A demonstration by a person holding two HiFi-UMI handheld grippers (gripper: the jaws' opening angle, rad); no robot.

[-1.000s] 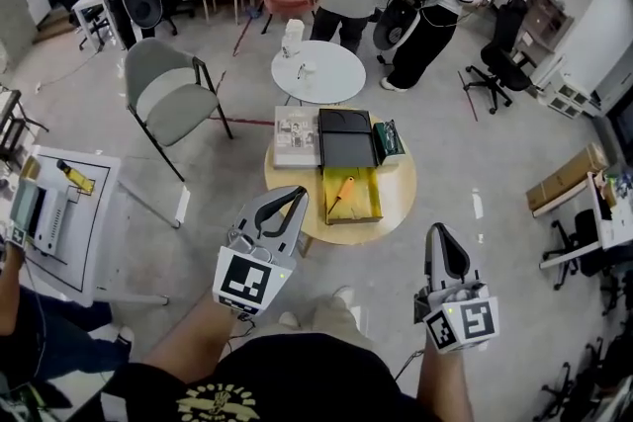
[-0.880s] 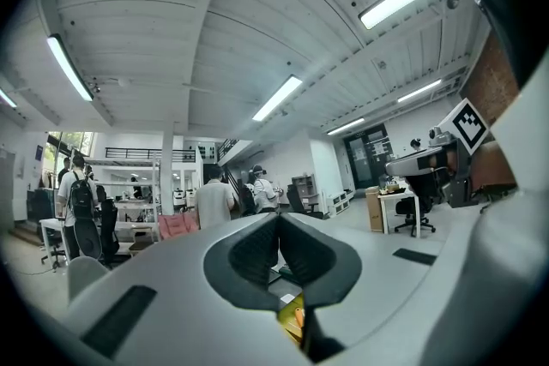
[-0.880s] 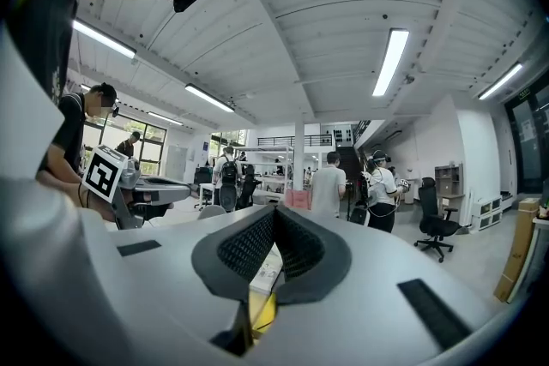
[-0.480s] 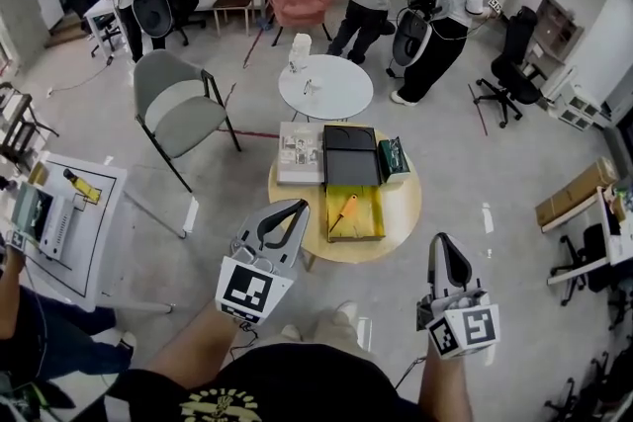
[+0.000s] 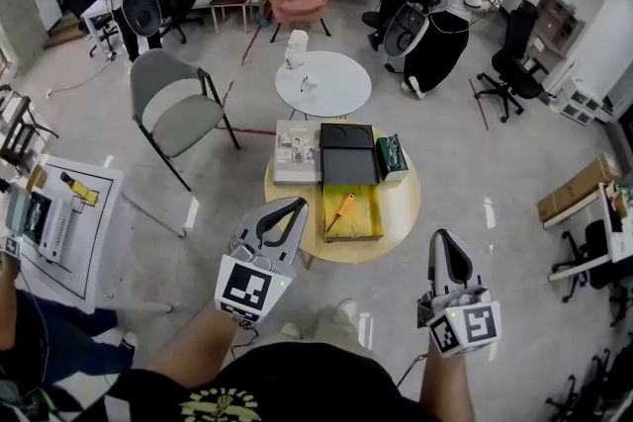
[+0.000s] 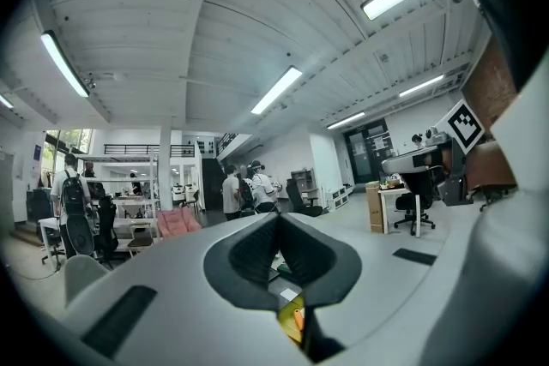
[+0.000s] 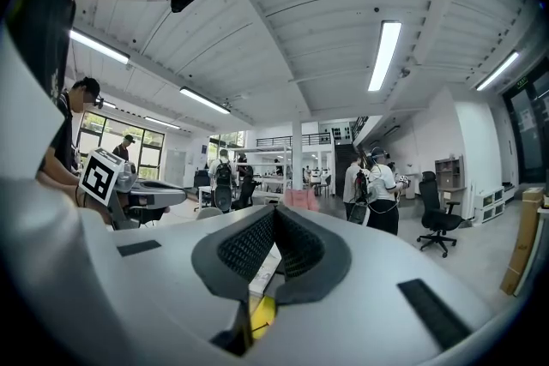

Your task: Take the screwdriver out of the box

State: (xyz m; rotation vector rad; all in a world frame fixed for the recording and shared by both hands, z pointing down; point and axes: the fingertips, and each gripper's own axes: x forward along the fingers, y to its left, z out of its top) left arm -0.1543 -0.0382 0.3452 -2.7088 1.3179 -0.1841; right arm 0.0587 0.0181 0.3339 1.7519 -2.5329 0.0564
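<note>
Head view: orange screwdriver (image 5: 340, 210) lying in the yellow box (image 5: 368, 217) on the round wooden table (image 5: 404, 212), straight ahead of both grippers. Long axis on a diagonal, with the handle toward the far right and the thin shaft toward the near left, close to the box's left wall. Nothing else visible on the yellow floor of the box. Against its far edge, a black tray or lid (image 5: 346, 151), seemingly empty; whether hinged to the box, impossible to tell. Beside that, a white flat box (image 5: 296, 151) on the left and a green item (image 5: 391, 153) on the right.

Left gripper (image 5: 298, 205): jaws fully together with nothing between them, tips just left of the box in the picture, plainly the nearer of the two to the screwdriver. Right gripper (image 5: 442, 238): jaws likewise together and empty, off past the table's right rim, well apart from the tool.

Likely calls for opening the left jaws first, then coming in across the diagonal at the handle.
</note>
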